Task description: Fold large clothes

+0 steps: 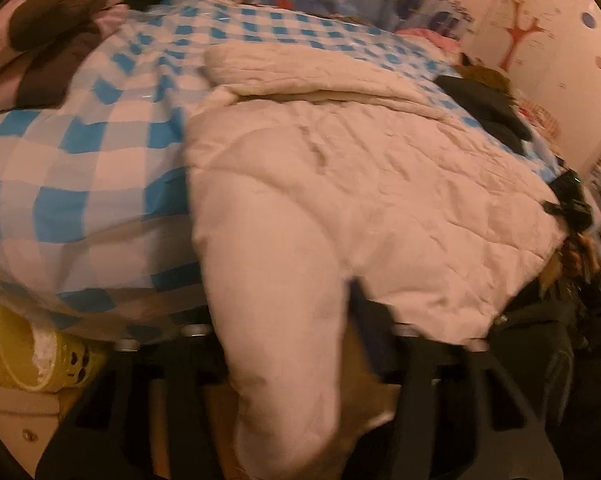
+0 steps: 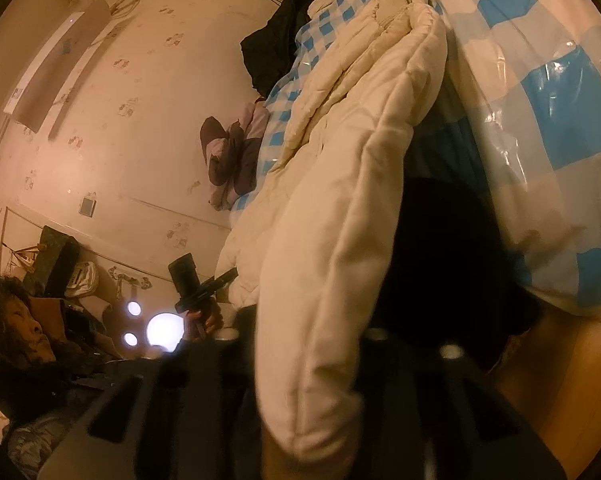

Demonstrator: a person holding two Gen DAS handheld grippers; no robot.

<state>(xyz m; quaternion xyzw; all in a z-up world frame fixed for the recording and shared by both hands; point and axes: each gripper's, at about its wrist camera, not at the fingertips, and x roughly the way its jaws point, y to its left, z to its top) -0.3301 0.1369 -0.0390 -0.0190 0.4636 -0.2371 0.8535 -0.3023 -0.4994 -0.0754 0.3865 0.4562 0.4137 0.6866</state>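
The left claw (image 1: 300,360) and right claw (image 2: 312,380) are each gripping a sleeve of the cream padded coat (image 1: 340,168). The coat is lying along the bed (image 1: 80,128), collar pointing away toward the headboard. Beyond, dark clothes (image 1: 488,108) are resting by the patterned wall (image 1: 540,20).

Cream-white quilted jacket (image 1: 340,168) on blue-and-white checked bedcover (image 1: 80,152), brown-and-pink bundle (image 1: 60,20) beyond
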